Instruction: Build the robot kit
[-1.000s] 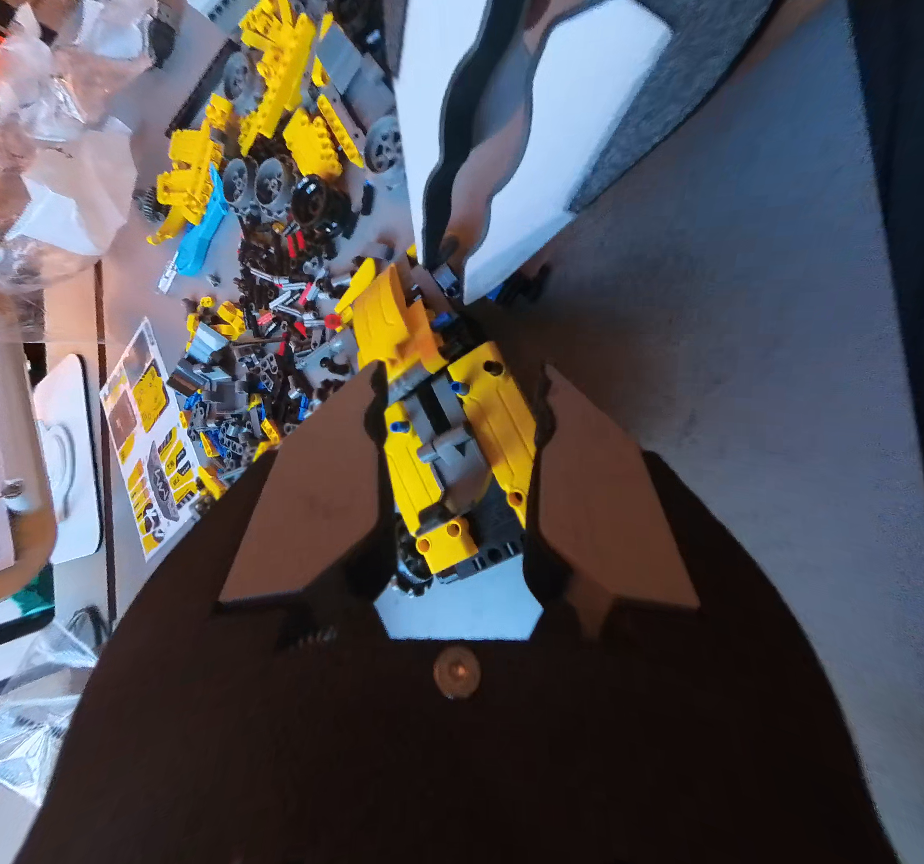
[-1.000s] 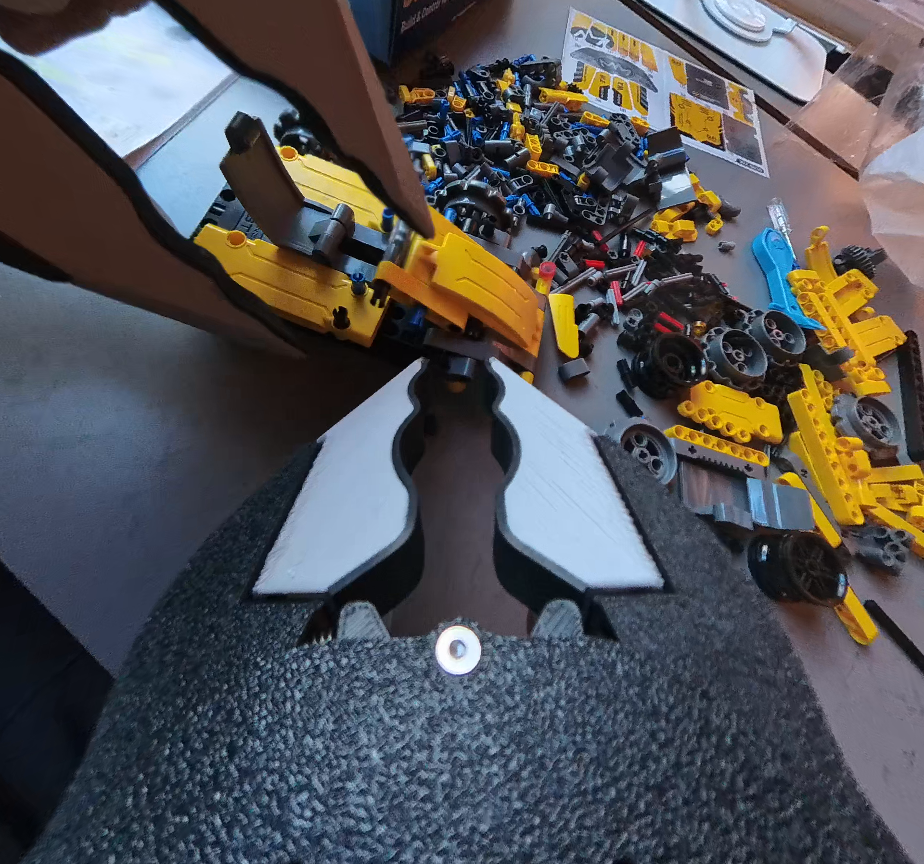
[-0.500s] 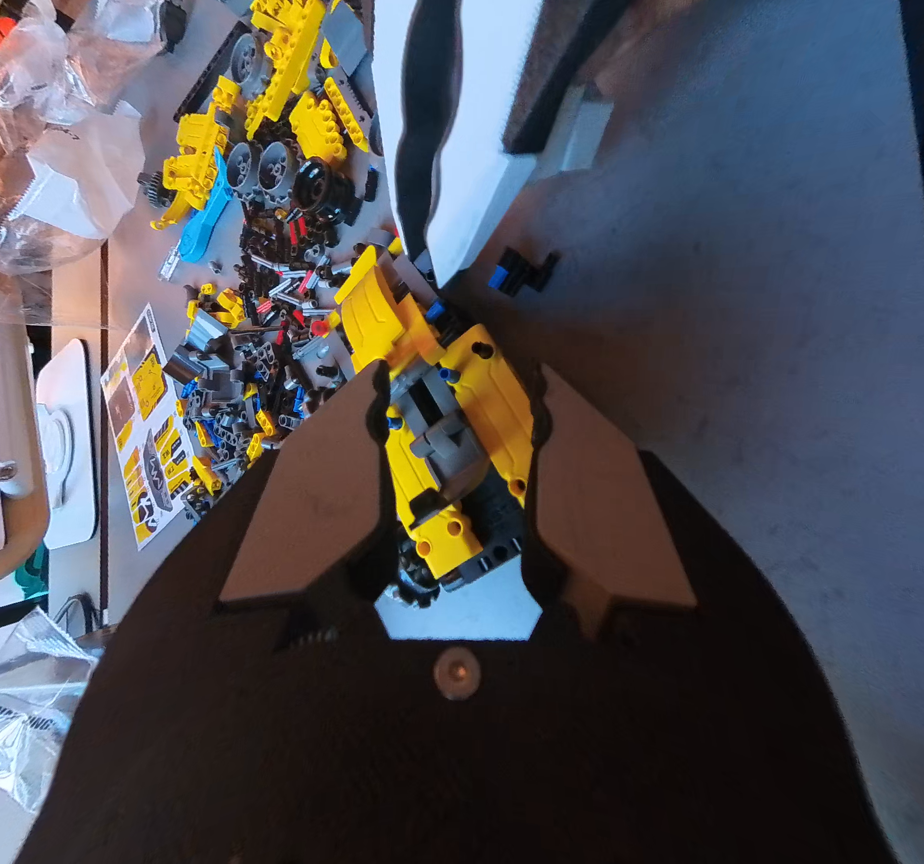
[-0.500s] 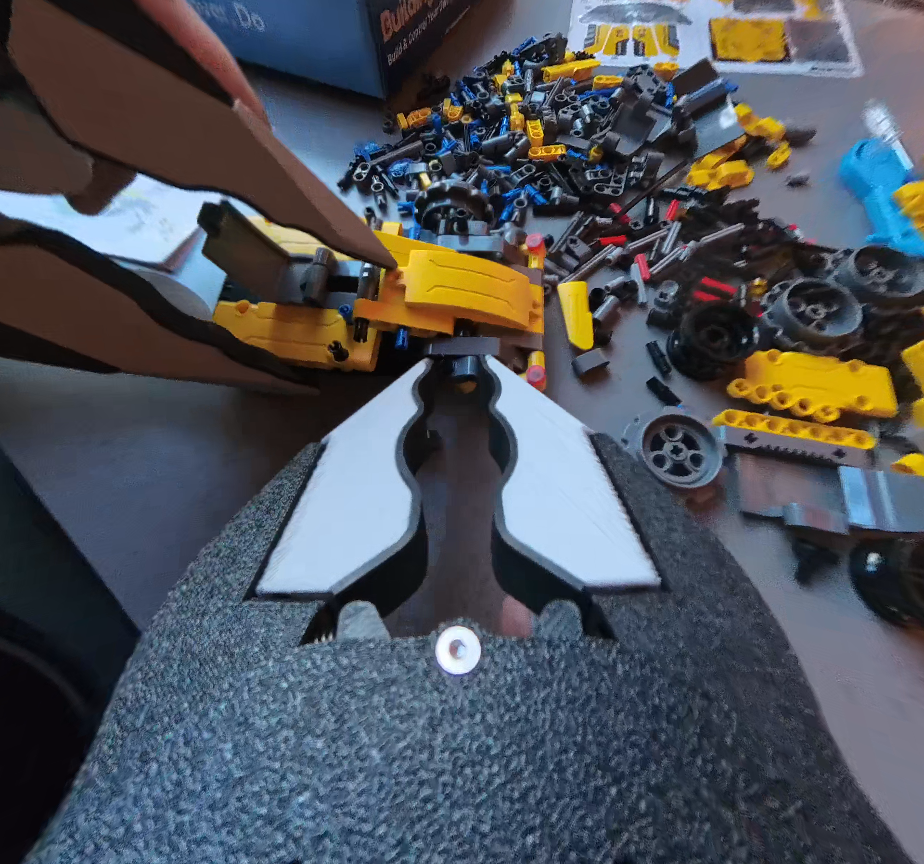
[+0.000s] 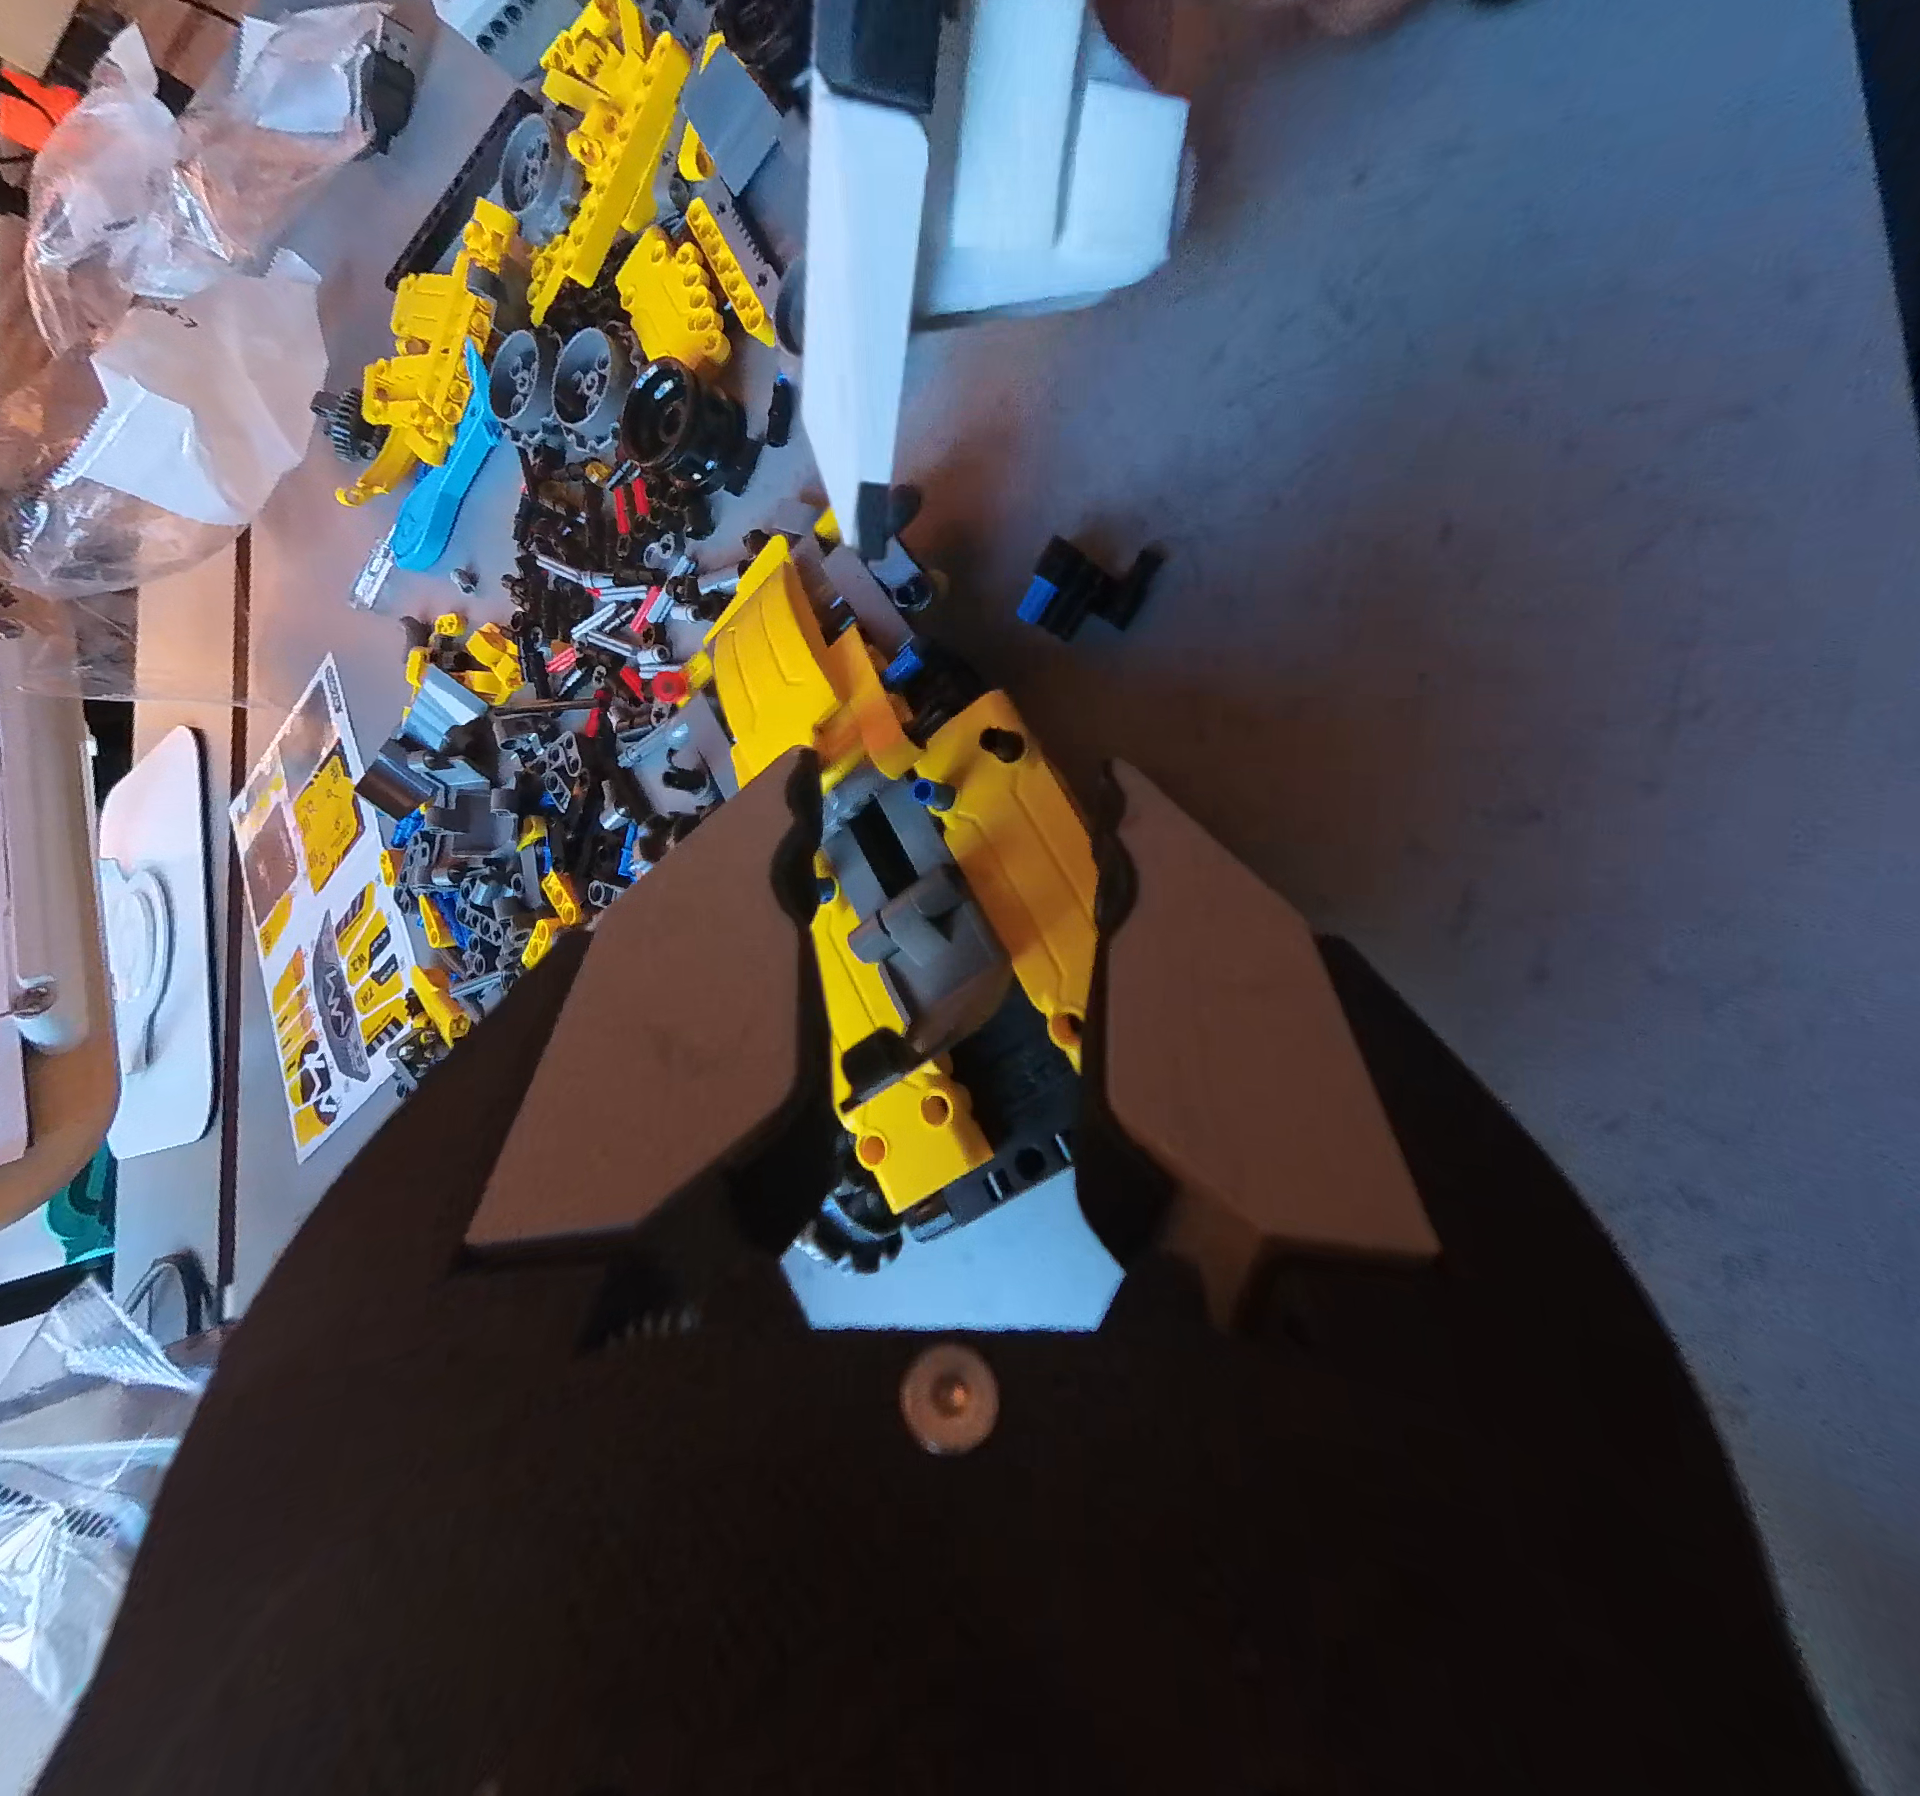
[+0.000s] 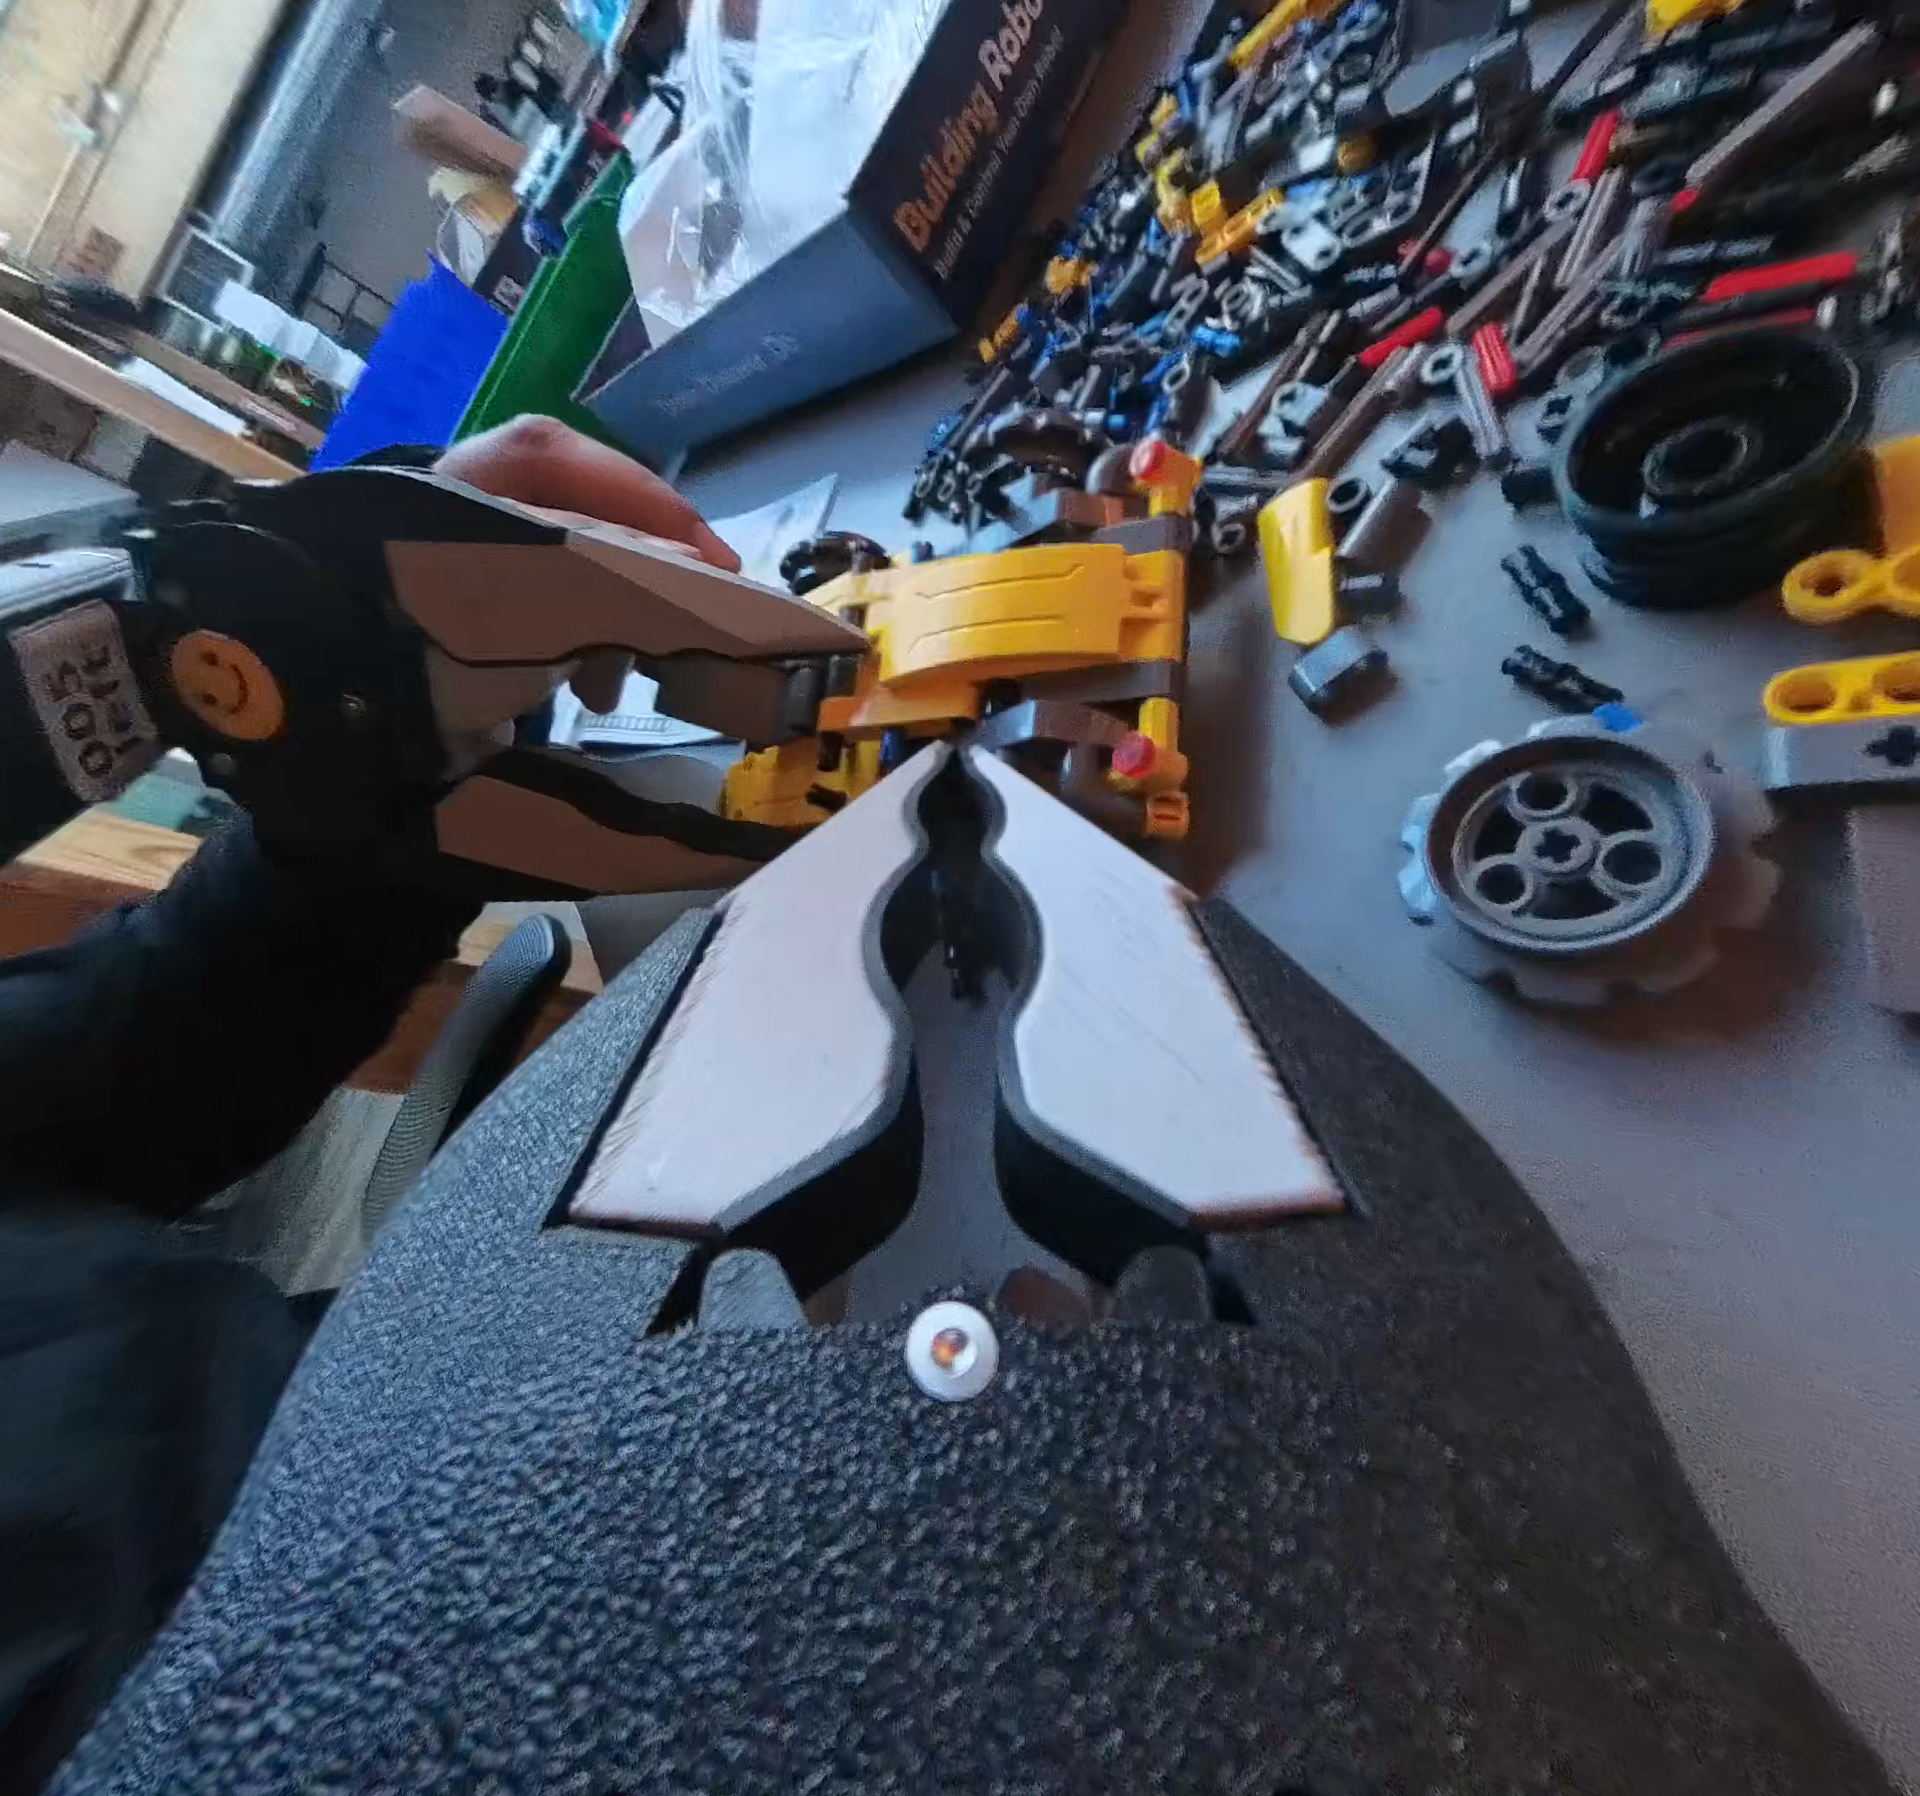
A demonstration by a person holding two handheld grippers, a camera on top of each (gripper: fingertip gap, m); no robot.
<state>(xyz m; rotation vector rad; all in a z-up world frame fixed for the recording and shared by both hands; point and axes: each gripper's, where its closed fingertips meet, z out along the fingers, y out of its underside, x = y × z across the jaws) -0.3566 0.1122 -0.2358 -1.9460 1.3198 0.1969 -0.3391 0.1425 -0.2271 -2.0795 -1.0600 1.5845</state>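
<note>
My left gripper (image 5: 951, 780), with brown fingers, is shut on a yellow and grey brick-built vehicle model (image 5: 997, 873) and holds it by its sides, about level, over the grey table (image 5: 1507, 603). The model also shows in the right wrist view (image 6: 1023, 619), with the left gripper (image 6: 842, 666) gripping it from the left. My right gripper (image 6: 958, 757), with white fingers, is shut with a small dark piece (image 5: 885, 512) at its tips, pressed against the model's front underside. It shows in the left wrist view (image 5: 862, 510) coming in from above.
A pile of loose black, blue, red and yellow pieces (image 6: 1455, 219) lies beyond the model, with a grey wheel (image 6: 1569, 853) and a black tyre (image 6: 1714, 458) to the right. A dark kit box (image 6: 935, 146), a sticker sheet (image 5: 312, 915), plastic bags (image 5: 156, 292) and a black-blue connector (image 5: 1086, 588) also lie about. Left tips to right tips: about 4 cm. The left tips stand about 4 cm off the black-blue connector (image 5: 1086, 588).
My right gripper has rolled onto its side, dropped low and closed in on the model's front. Its fingertips have come closer together. My left gripper keeps its hold on the model.
</note>
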